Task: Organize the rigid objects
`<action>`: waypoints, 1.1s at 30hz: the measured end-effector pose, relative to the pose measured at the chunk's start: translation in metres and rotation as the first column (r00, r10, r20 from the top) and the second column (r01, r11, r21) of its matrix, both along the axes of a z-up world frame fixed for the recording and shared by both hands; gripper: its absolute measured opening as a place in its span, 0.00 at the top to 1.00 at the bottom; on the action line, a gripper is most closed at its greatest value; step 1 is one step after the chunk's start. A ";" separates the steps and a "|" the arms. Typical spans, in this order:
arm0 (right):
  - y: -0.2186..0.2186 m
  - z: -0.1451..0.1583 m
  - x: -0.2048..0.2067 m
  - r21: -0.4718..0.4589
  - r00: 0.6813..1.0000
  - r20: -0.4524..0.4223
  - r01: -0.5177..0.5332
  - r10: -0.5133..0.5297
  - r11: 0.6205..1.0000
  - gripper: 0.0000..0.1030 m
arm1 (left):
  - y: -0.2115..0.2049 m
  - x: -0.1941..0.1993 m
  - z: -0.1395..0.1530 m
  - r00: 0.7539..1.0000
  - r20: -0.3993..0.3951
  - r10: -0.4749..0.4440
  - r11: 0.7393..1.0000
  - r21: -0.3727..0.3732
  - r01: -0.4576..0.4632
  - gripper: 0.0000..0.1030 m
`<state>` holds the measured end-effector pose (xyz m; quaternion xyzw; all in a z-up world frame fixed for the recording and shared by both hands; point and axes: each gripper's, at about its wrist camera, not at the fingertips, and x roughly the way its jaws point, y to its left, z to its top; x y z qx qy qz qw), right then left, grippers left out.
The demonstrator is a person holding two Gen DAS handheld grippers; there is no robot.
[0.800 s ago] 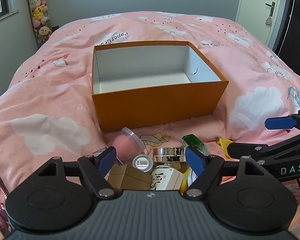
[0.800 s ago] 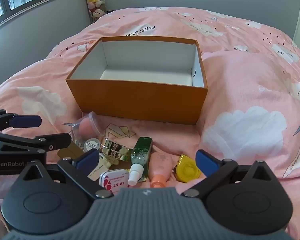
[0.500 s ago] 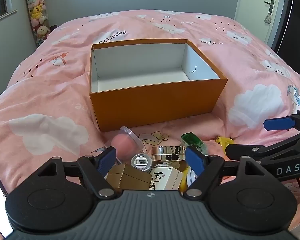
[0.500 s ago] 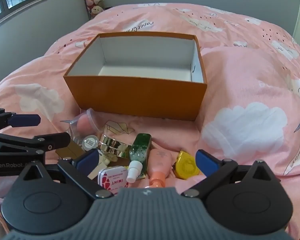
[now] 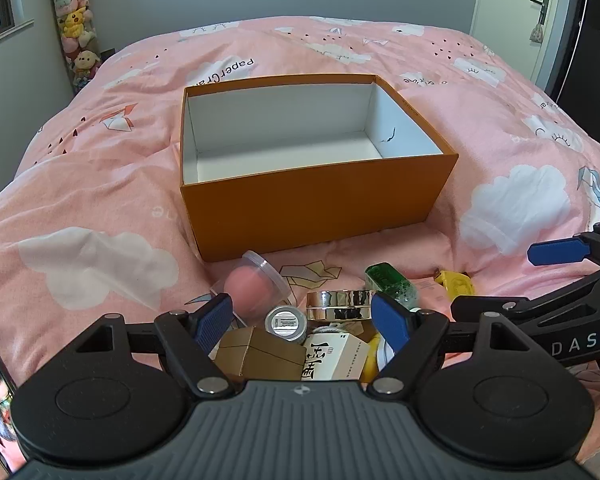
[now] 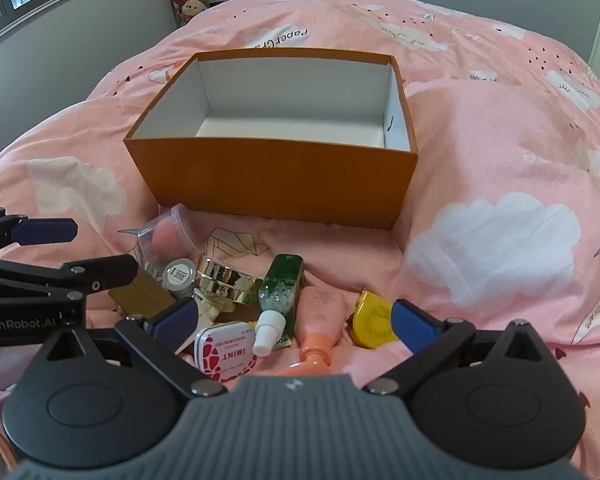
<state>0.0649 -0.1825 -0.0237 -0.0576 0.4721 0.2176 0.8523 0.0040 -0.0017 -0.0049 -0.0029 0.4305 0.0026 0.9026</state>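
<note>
Above the pile (image 6: 252, 300) near the empty box (image 6: 272, 176): pre-grasp.
Both grippers, left (image 5: 302, 322) and right (image 6: 294, 322), fingers spread, holding nothing; next, pinch one item.

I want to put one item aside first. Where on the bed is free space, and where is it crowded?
Free: the pink duvet right of the orange box, the duvet left of the box, and the box's white floor. Crowded: the strip before the box, from the clear sponge case to the yellow tape dispenser.
</note>
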 end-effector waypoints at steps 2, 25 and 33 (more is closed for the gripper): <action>0.000 -0.001 0.001 0.002 1.000 -0.007 0.001 -0.001 1.000 0.02 | 0.000 0.000 0.000 1.000 0.000 0.000 1.000 0.000 0.000 0.10; 0.000 -0.003 0.002 0.001 1.000 -0.026 0.002 -0.002 1.000 0.02 | 0.003 0.000 0.000 1.000 0.000 0.005 1.000 -0.001 -0.005 0.10; -0.001 -0.004 0.003 0.001 1.000 -0.029 0.002 -0.002 1.000 0.02 | 0.003 -0.001 -0.001 1.000 0.000 0.006 1.000 -0.001 -0.006 0.10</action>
